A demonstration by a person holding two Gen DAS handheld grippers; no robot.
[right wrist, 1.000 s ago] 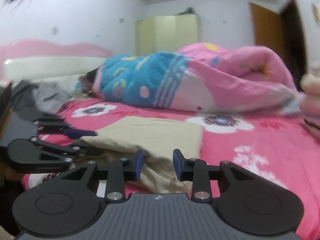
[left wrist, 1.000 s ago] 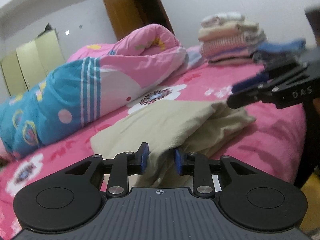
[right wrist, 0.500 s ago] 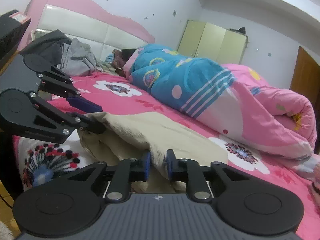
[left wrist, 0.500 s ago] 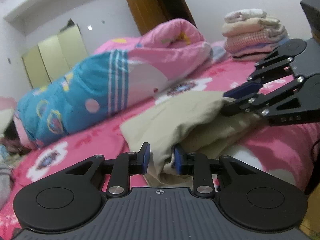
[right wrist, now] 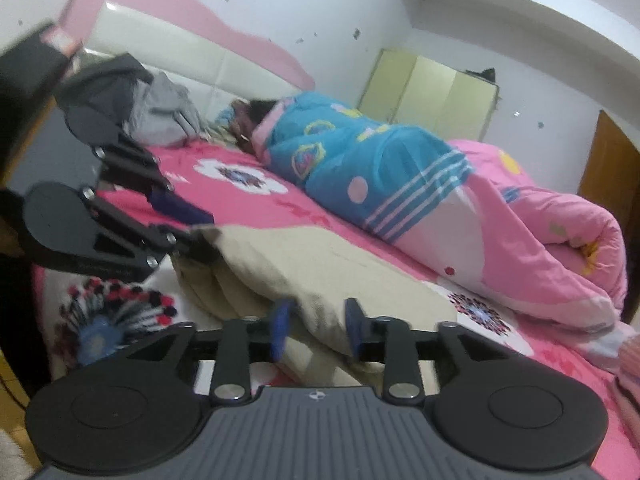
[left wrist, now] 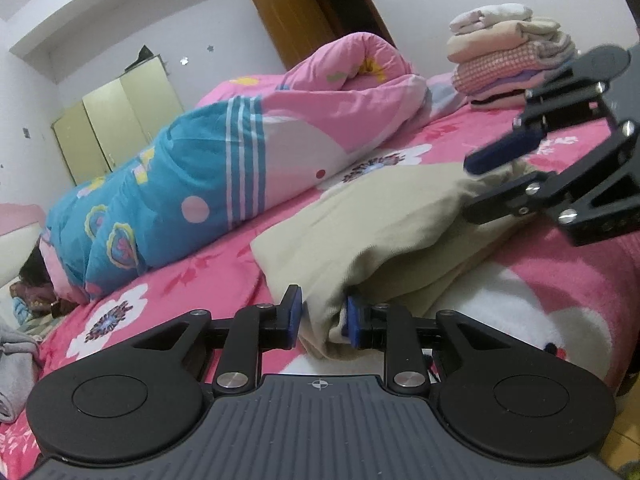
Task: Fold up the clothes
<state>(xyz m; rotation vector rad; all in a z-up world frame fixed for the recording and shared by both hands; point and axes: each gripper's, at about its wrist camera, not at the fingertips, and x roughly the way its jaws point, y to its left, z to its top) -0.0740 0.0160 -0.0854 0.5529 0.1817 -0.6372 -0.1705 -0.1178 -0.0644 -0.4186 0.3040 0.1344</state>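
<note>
Beige cloth, a garment doubled over itself, lies across the near edge of my pink flowered bed. At its left end my left gripper stands part open, its blue pads on either side of a bunched fold that fills the gap; whether they press it I cannot tell. At the right end my right gripper is parted wider around another fold and looks loose. Behind the cloth a pink and blue quilt stretches along the bed. Far right, a stack of folded clothes sits on the bed. I judge this garment partly folded, layers showing along its near edge, with smoothing, perhaps another fold, and stacking left.
</note>
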